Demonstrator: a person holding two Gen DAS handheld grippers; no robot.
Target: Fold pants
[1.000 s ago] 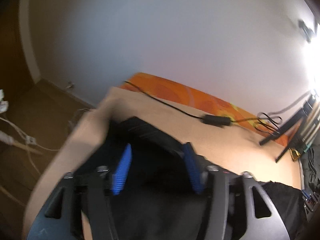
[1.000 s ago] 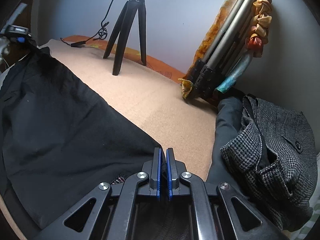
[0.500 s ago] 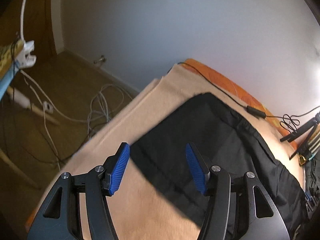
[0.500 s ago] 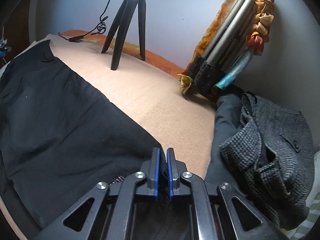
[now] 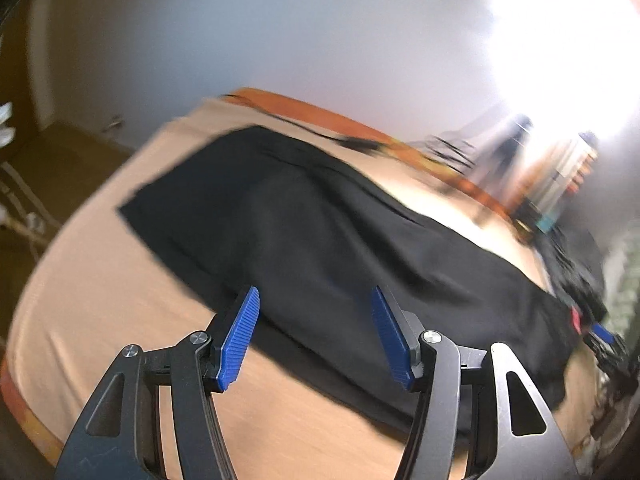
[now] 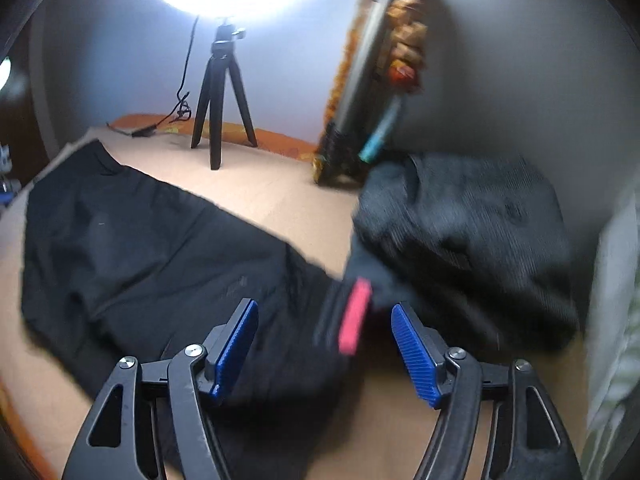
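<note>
Left gripper [image 5: 316, 336] hangs open and empty over the black pants [image 5: 320, 232], laid lengthwise on the tan bed [image 5: 100, 300]. Soft, limp cloth, probably light: pinch a hem or the waistband. Right gripper [image 6: 324, 344], jaws just sprung apart, carries nothing.

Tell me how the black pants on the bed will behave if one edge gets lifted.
The black pants look thin and already lie in soft ripples, so they would probably droop rather than hold shape. Spread long across the tan bed cover, the far end would likely drag and bunch.
</note>
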